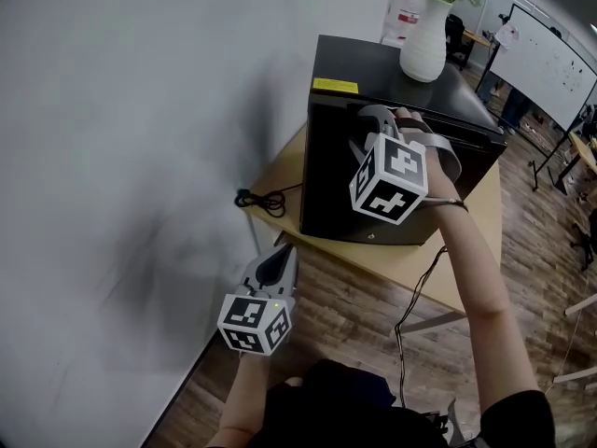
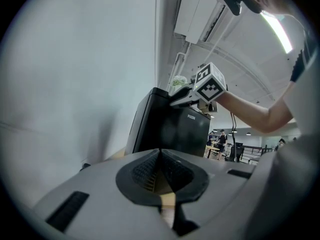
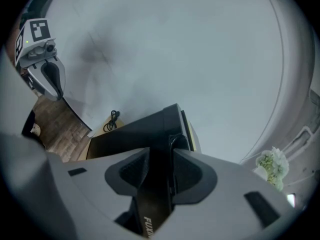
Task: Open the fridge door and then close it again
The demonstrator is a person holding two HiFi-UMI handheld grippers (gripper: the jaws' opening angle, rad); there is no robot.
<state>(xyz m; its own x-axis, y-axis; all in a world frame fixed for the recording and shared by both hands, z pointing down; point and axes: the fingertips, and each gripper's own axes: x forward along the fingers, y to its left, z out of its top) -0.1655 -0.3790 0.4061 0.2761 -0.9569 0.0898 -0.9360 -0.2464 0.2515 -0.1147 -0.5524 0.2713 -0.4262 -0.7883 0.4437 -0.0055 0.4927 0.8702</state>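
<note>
A small black fridge [image 1: 373, 185] stands on a wooden table [image 1: 471, 241], door closed. My right gripper [image 1: 373, 118] is at the door's top front edge near the wall-side corner. In the right gripper view the door's edge [image 3: 160, 184] fills the gap between the two pads [image 3: 131, 171], and the gripper [image 3: 159, 156] is shut on it. My left gripper [image 1: 280, 255] hangs low beside the white wall, left of the table, its pads [image 2: 145, 169] together with nothing held. From the left gripper view the fridge [image 2: 170, 129] is ahead, with the right gripper [image 2: 176, 101] at its top.
A white vase [image 1: 424, 40] with green sprigs stands on the fridge's top. A black cable [image 1: 263, 200] lies coiled at the table's wall-side corner. A white wall fills the left. Wooden floor lies below, and a whiteboard [image 1: 546, 63] stands at the far right.
</note>
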